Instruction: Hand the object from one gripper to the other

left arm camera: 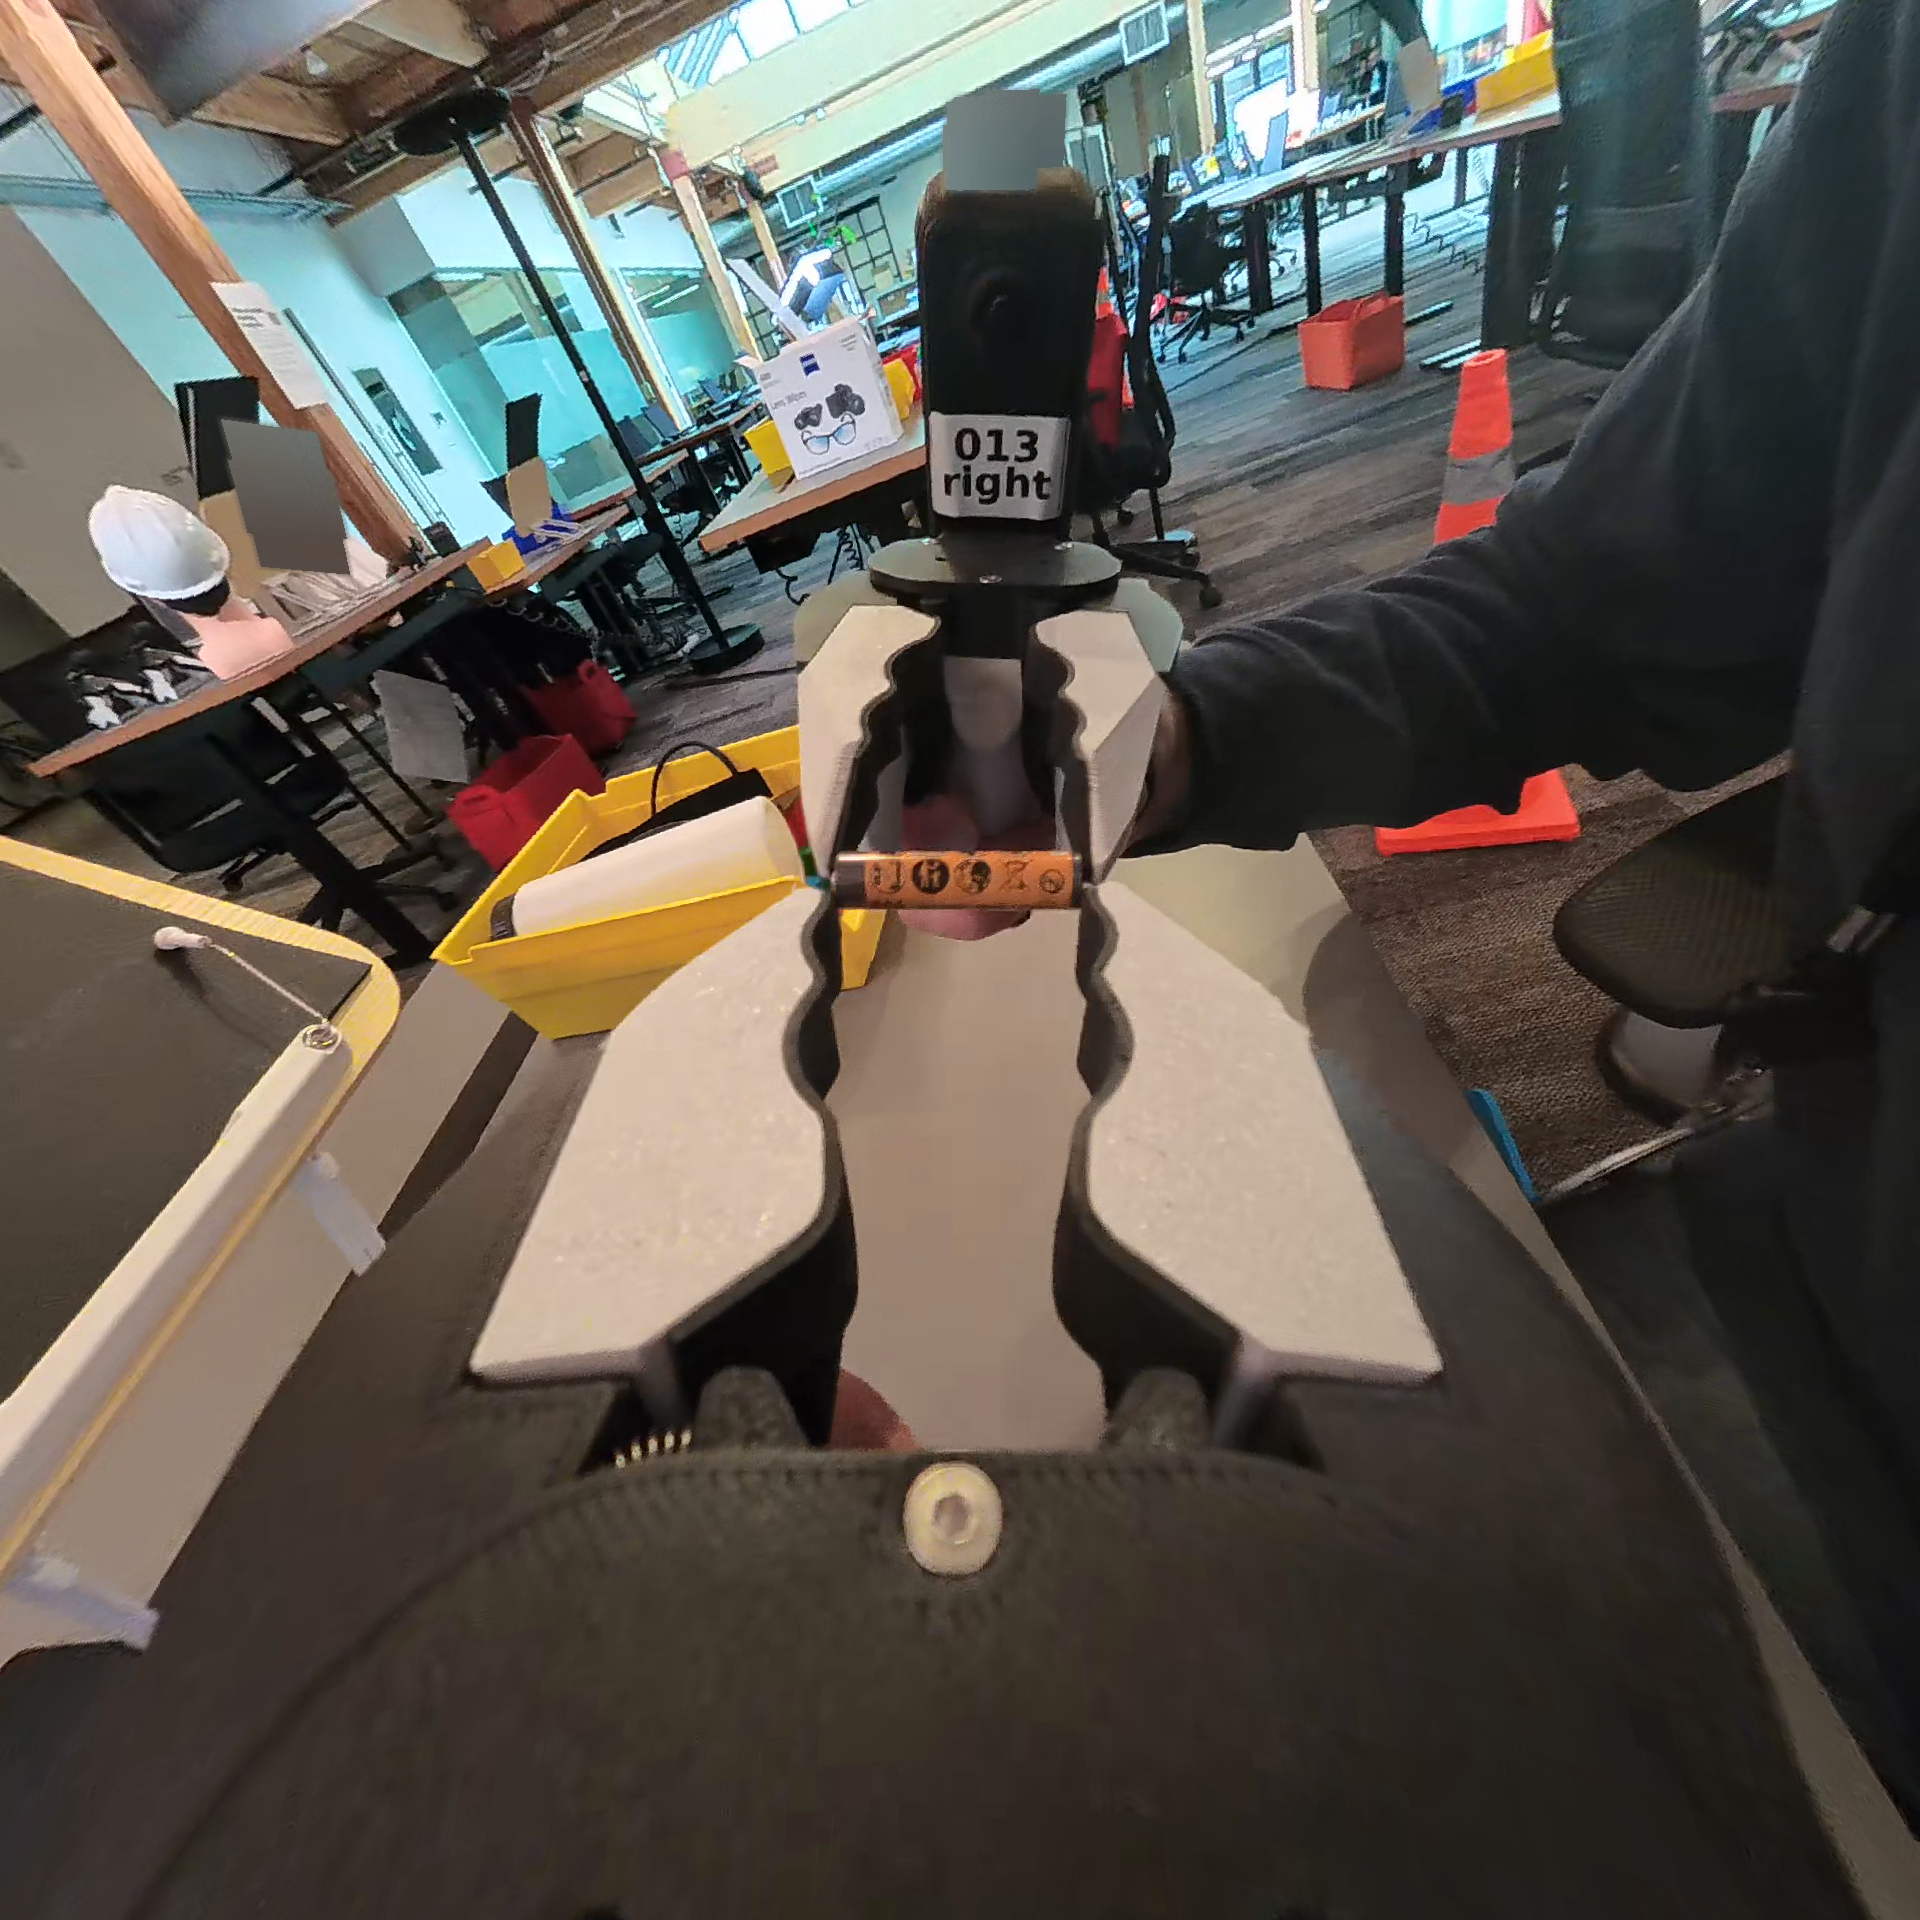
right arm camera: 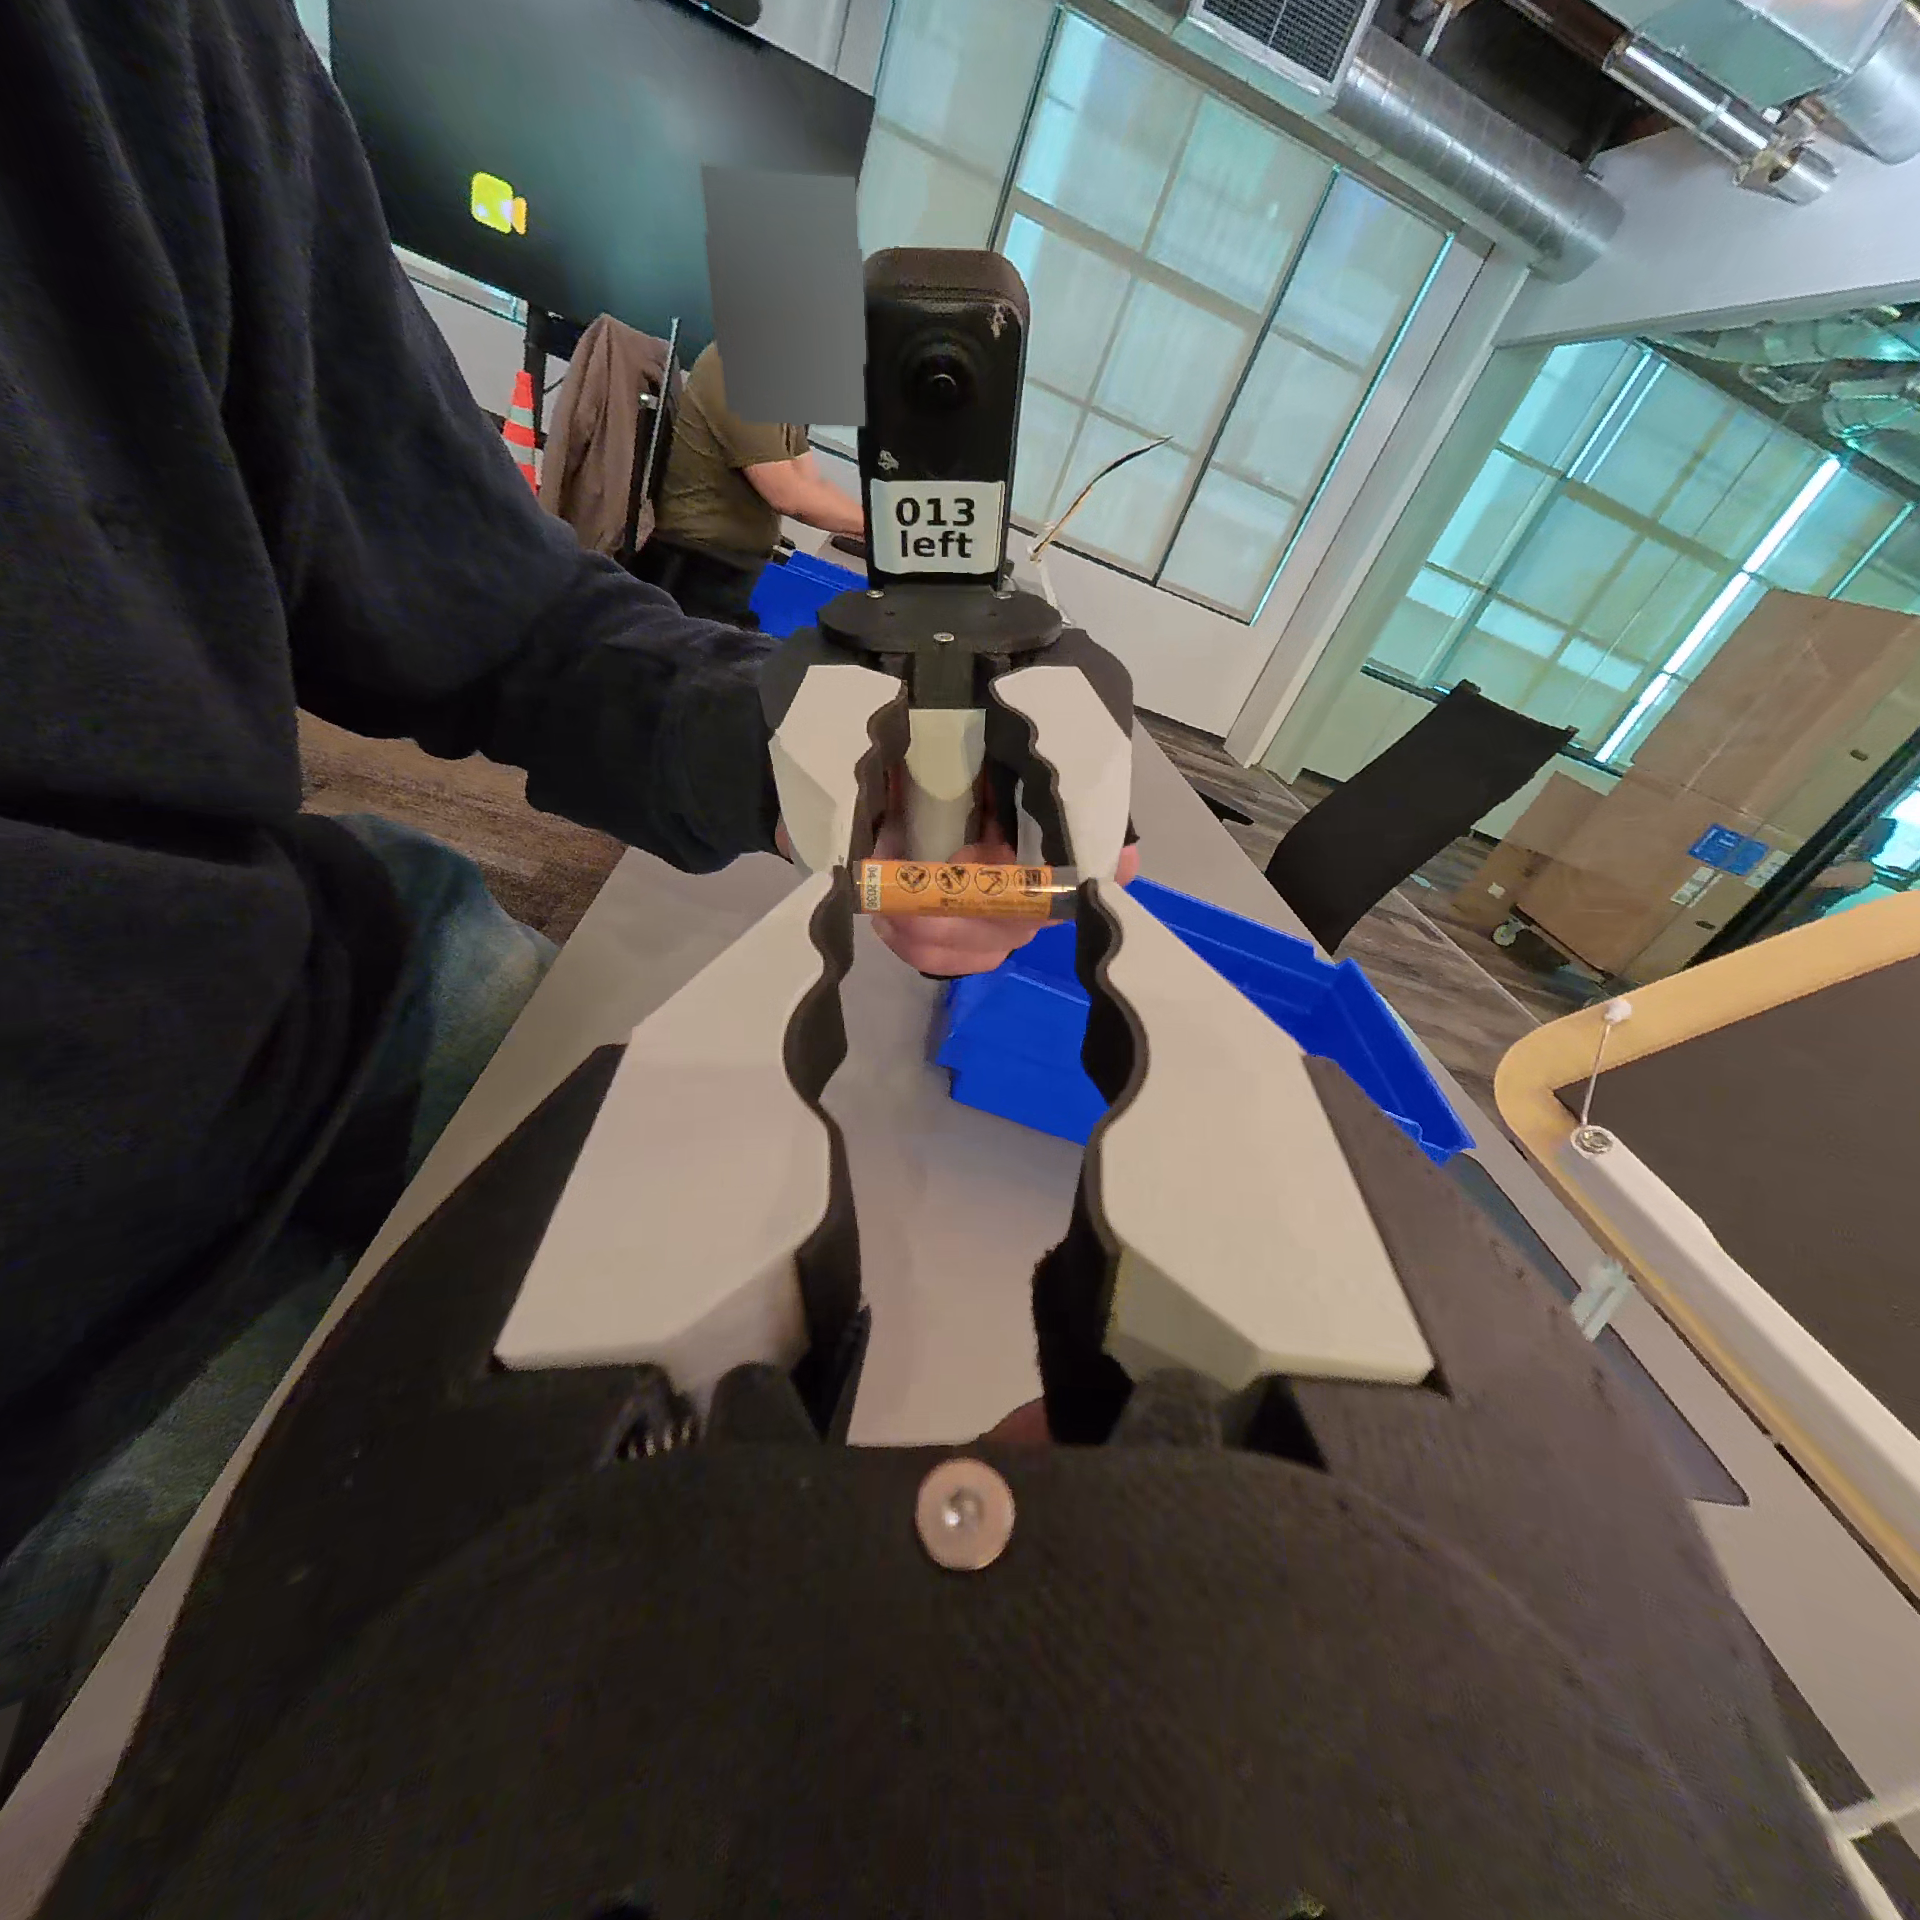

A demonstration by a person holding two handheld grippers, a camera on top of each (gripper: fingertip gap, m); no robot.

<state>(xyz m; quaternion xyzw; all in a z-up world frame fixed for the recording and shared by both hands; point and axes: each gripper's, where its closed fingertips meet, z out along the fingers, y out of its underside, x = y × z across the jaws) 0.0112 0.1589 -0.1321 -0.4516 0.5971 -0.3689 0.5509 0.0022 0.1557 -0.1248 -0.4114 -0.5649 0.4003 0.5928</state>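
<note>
Battery (left arm camera: 958, 880) lies crosswise — left to right — between both tool tips; left gripper (left arm camera: 951, 904) and right gripper (right arm camera: 961, 902) each seem clamped on its ends.

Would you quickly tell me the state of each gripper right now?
Left gripper: tips at the battery's ends, grip cannot be told.
Right gripper: the same.

I'm looking into an open-plan office doubling as a lab: rows of long desks (left arm camera: 343, 623) with office chairs (left arm camera: 1143, 436), exposed timber beams (left arm camera: 135, 208), silver ductwork (right arm camera: 1475, 135), big gridded windows (right arm camera: 1195, 343), orange traffic cones (left arm camera: 1475, 457), yellow (left arm camera: 623, 935) and blue (right arm camera: 1247, 997) parts bins, stacked cardboard boxes (right arm camera: 1683, 790).
</note>
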